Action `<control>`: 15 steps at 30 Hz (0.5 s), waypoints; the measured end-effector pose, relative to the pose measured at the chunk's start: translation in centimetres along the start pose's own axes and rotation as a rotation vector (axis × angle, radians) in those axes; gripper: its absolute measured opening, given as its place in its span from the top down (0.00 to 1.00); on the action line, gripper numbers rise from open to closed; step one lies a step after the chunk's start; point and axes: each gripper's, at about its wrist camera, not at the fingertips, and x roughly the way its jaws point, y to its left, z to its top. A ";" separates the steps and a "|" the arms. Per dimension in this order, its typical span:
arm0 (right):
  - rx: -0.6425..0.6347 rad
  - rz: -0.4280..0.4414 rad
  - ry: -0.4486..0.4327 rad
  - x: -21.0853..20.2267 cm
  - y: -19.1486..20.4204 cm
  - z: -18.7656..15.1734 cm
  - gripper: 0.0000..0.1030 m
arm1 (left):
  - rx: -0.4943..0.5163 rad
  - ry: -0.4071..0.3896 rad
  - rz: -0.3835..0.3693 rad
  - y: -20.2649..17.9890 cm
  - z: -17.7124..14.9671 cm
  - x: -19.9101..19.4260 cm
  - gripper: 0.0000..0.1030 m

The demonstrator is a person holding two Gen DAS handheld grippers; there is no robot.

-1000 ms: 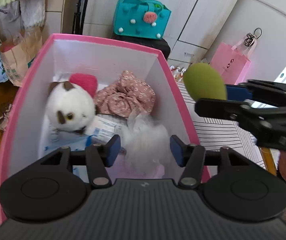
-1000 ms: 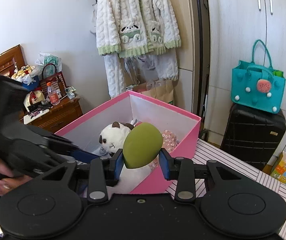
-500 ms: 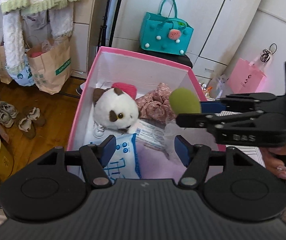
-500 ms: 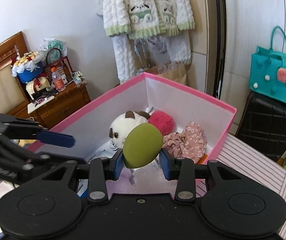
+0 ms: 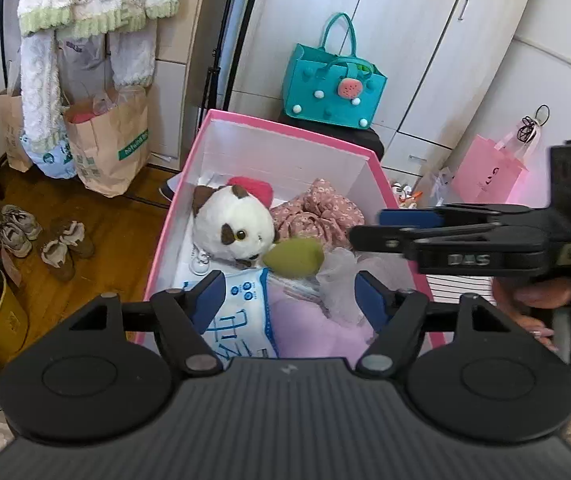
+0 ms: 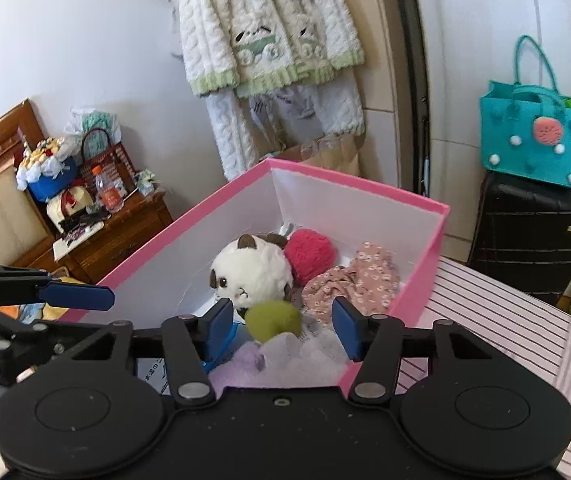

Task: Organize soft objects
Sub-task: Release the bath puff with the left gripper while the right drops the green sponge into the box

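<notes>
A pink box [image 5: 173, 216] [image 6: 433, 248] holds soft things: a white plush cat [image 5: 231, 226] [image 6: 253, 270], a red pompom [image 6: 309, 250], a floral cloth [image 5: 319, 210] [image 6: 351, 284], a white mesh puff [image 5: 339, 276] and a blue-white packet [image 5: 243, 312]. An olive green sponge [image 5: 293, 258] [image 6: 272, 318] lies in the box beside the cat, free of any finger. My right gripper [image 6: 283, 322] is open above the box, and it shows from the side in the left wrist view [image 5: 373, 224]. My left gripper [image 5: 285, 296] is open and empty over the box's near end.
The box stands at the edge of a striped table [image 6: 497, 320]. A teal bag [image 5: 331, 88] sits on a black suitcase [image 6: 533, 236] behind. Paper bags [image 5: 105, 140] and shoes [image 5: 41, 240] are on the wooden floor at left. A wooden nightstand [image 6: 117, 228] is further left.
My right gripper has opened and let go of the green sponge, which dropped into the box beside the plush cat. Both grippers have pulled back and up.
</notes>
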 end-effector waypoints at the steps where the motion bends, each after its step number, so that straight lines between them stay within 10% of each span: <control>1: 0.004 -0.007 -0.008 -0.5 -0.1 -0.2 0.41 | 0.003 -0.003 0.006 0.0 -0.1 -0.1 0.30; 15: -0.021 -0.047 -0.076 -7.7 1.8 -2.8 0.32 | 0.063 -0.010 0.073 -1.3 -1.5 -1.9 0.26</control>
